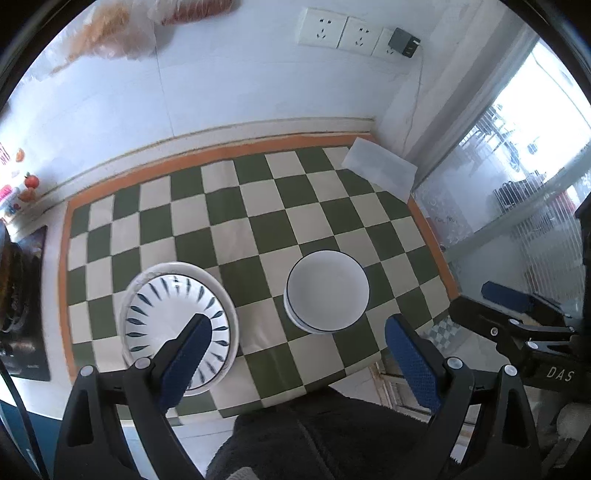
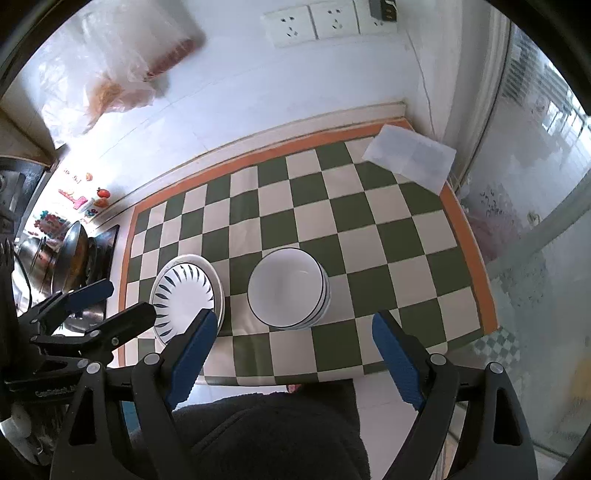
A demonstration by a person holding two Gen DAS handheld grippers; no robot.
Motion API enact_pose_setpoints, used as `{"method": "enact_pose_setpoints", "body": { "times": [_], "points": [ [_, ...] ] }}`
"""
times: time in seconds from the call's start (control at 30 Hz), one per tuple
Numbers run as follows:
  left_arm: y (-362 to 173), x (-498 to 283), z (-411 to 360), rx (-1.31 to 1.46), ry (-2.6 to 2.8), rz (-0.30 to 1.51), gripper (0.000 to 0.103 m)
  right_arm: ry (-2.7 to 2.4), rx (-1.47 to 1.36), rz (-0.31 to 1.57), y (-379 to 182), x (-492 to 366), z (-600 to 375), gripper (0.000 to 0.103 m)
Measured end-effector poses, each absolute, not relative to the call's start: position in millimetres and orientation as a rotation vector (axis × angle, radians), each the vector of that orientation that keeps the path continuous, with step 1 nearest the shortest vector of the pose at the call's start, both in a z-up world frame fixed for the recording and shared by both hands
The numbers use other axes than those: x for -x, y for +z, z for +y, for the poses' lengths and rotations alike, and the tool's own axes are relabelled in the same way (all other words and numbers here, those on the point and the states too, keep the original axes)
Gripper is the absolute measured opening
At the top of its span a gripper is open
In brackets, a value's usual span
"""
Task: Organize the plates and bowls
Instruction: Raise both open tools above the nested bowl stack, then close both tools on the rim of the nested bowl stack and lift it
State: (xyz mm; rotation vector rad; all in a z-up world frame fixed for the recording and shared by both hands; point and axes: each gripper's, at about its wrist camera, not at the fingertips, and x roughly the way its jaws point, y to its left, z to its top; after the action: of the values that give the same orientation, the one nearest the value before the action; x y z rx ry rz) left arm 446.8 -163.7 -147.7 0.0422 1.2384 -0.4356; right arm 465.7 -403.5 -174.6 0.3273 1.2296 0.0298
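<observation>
A stack of plates (image 1: 177, 317), the top one white with dark blue leaf marks, lies on the left of the green-and-cream checked mat (image 1: 258, 206). A stack of white bowls (image 1: 327, 291) with dark rims stands to its right. Both show in the right wrist view: plates (image 2: 186, 295), bowls (image 2: 288, 290), mat (image 2: 332, 206). My left gripper (image 1: 299, 332) is open and empty, held above the mat's near edge. My right gripper (image 2: 295, 328) is open and empty, held above the near edge below the bowls. Each gripper also shows in the other's view, at the right (image 1: 509, 314) and the left (image 2: 96, 306).
A white folded paper (image 1: 380, 171) lies at the mat's far right corner. A stove with a pan (image 2: 66, 258) is to the left. Wall sockets (image 1: 340, 33) and plastic bags (image 2: 122, 74) are on the back wall. A glass partition (image 1: 517, 206) is on the right.
</observation>
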Motion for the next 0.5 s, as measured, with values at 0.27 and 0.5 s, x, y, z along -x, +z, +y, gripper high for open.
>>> {"method": "enact_pose_setpoints", "body": {
  "times": [0.27, 0.5],
  "points": [
    [-214.6, -480.5, -170.7, 0.047, -0.469, 1.381, 0.096, 0.045, -0.473, 1.299, -241.5, -485.3, -425.8, 0.089],
    [-281.5, -517.4, -184.5, 0.167, -0.504, 1.531, 0.096, 0.064, -0.606, 1.404, -326.1, -512.1, -440.0, 0.089]
  ]
}}
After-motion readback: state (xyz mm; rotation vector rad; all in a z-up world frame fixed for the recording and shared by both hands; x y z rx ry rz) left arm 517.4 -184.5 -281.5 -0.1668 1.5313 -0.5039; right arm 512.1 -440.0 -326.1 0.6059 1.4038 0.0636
